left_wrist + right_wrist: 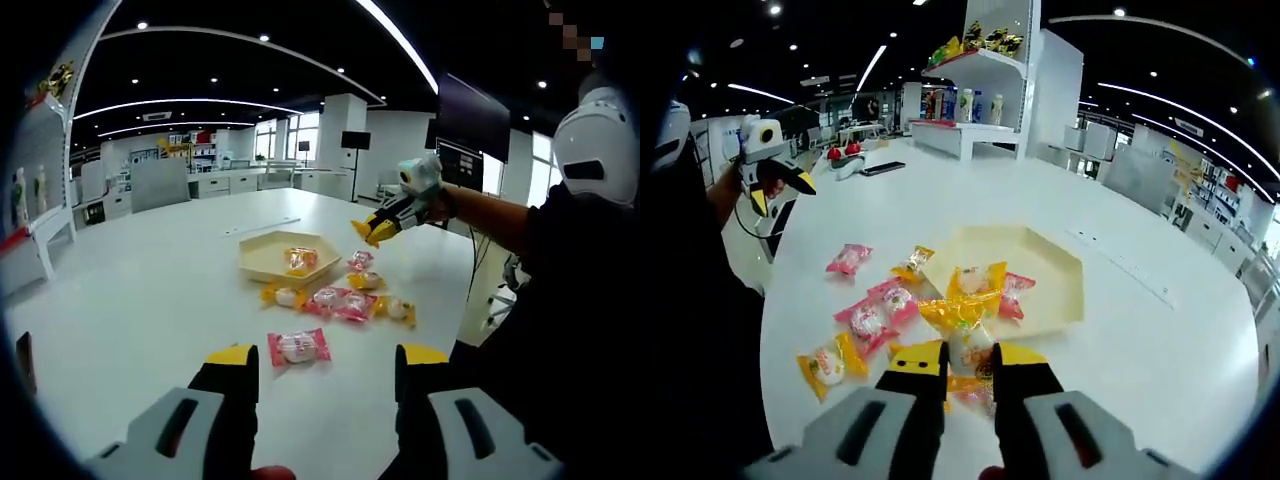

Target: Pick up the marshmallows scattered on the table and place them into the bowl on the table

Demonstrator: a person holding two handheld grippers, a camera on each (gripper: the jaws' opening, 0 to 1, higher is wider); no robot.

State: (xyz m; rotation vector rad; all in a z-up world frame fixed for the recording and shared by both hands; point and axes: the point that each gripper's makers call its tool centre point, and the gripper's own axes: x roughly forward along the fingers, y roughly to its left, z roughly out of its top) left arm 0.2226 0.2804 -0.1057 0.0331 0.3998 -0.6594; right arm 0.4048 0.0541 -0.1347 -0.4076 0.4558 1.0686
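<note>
A wide white round-edged table (150,290) stands in a bright open office with desks, monitors and, beyond the table, white shelves of packaged goods (980,60); no writing is legible. Near the table's edge lies the shallow cream hexagonal bowl (1065,290), one wrapped sweet inside it. Pink- and yellow-wrapped marshmallows (345,300) lie scattered just beside the bowl. The right gripper (970,362) pinches a yellow-wrapped marshmallow (965,325) above the bowl's near rim. The left gripper (322,362) hangs wide apart, farther back.
</note>
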